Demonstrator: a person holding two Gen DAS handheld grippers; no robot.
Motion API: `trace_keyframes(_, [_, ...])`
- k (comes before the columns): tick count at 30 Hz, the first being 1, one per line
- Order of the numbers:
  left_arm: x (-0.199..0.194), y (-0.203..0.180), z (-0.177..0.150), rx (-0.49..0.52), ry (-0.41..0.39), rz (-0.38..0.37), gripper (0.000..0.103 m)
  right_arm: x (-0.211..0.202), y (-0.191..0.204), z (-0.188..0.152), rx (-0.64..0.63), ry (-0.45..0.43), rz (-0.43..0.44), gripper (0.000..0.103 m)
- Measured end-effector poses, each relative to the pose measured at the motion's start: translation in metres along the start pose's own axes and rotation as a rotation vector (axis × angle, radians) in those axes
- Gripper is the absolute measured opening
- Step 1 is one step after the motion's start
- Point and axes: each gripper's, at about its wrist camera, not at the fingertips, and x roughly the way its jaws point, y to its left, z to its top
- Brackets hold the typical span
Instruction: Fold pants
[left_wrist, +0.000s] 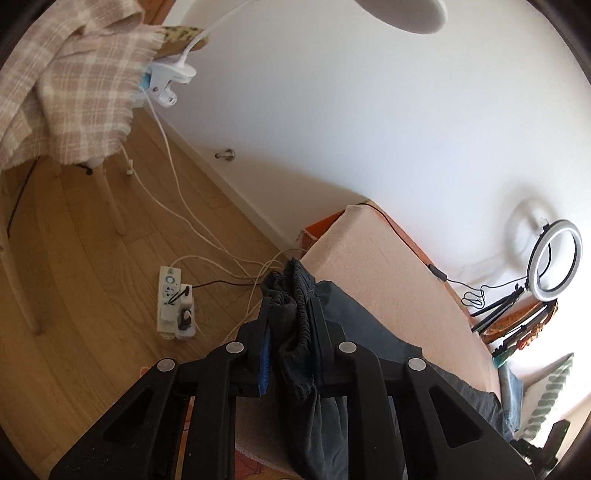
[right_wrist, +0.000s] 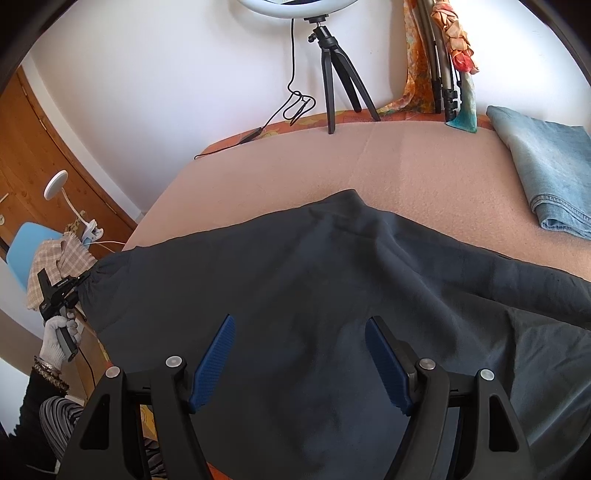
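In the left wrist view, a beige-and-cream checked woollen blanket is hanging over a pale chair at the upper left of the frame; just right of it a white clip-on lamp clamp is gripping an edge, its white cord trailing down across the wooden plank floor to a white power strip at left centre. At the bottom centre, the left gripper is pinching the gathered elastic waistband of the dark grey fabric pants, its black fingers pressed together on the bunched cloth; to the right the pants are draping onto the peach-coloured padded table surface, and a white ring light on a black tripod is standing at the far right against the white wall.

In the right wrist view, at the left edge, a white-gloved hand is holding the left gripper, which is clamping the pants' corner; the exact contact is small and hard to make out. The pants are lying spread across the middle and lower frame over the peach surface. At the bottom centre the right gripper is hovering over the cloth with its blue-padded fingers spread wide apart, gripping nothing. A folded light-blue denim garment is lying at the upper right, well apart from the pants.
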Motion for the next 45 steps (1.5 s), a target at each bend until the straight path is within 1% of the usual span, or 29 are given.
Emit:
trace_keyframes(3, [-0.009,-0.036,0.004,0.132,-0.010,0.009,0.015,-0.001,-0.002,0.001,0.016,-0.001,0.010,0.076])
trace_keyframes(7, [-0.016,-0.089,-0.001,0.280,-0.006,-0.030,0.015,-0.003,0.000,0.001,0.027,-0.004,0.025,0.076])
trace_keyframes(10, [-0.017,-0.134,-0.014,0.403,0.026,-0.075,0.015,-0.006,0.003,0.000,0.015,-0.010,0.033,0.076])
trace_keyframes(14, [-0.012,-0.191,-0.049,0.560,0.087,-0.144,0.015,-0.004,0.012,-0.005,-0.006,0.000,0.063,0.076])
trace_keyframes(17, [-0.006,-0.224,-0.083,0.639,0.140,-0.201,0.015,0.000,0.022,-0.008,0.005,0.021,0.129,0.076])
trace_keyframes(19, [0.000,-0.240,-0.103,0.670,0.193,-0.231,0.015,0.004,0.030,-0.009,0.039,0.034,0.203,0.077])
trace_keyframes(22, [0.007,-0.262,-0.135,0.730,0.258,-0.261,0.015,0.018,0.048,-0.009,0.102,0.074,0.323,0.077])
trace_keyframes(24, [0.006,-0.273,-0.155,0.783,0.278,-0.270,0.015,0.030,0.063,-0.008,0.131,0.094,0.394,0.077])
trace_keyframes(26, [0.006,-0.283,-0.170,0.838,0.289,-0.269,0.015,0.045,0.082,-0.006,0.132,0.121,0.442,0.077])
trace_keyframes(29, [0.005,-0.284,-0.183,0.865,0.316,-0.287,0.015,0.072,0.104,-0.002,0.146,0.149,0.484,0.077])
trace_keyframes(32, [0.004,-0.280,-0.189,0.871,0.328,-0.299,0.015,0.103,0.111,0.000,0.234,0.209,0.546,0.077])
trace_keyframes(34, [0.005,-0.276,-0.190,0.858,0.340,-0.312,0.016,0.121,0.112,-0.001,0.298,0.241,0.572,0.076])
trace_keyframes(38, [0.004,-0.269,-0.191,0.834,0.344,-0.339,0.017,0.146,0.119,-0.007,0.365,0.305,0.599,0.074])
trace_keyframes(40, [0.003,-0.266,-0.190,0.806,0.354,-0.365,0.018,0.155,0.122,-0.011,0.398,0.326,0.615,0.072])
trace_keyframes(41, [0.004,-0.263,-0.191,0.787,0.370,-0.383,0.019,0.158,0.124,-0.012,0.408,0.330,0.615,0.071])
trace_keyframes(43, [0.007,-0.261,-0.195,0.757,0.427,-0.421,0.021,0.161,0.125,-0.013,0.421,0.331,0.609,0.071])
trace_keyframes(45, [0.006,-0.262,-0.201,0.752,0.480,-0.471,0.021,0.162,0.127,-0.013,0.420,0.331,0.597,0.071])
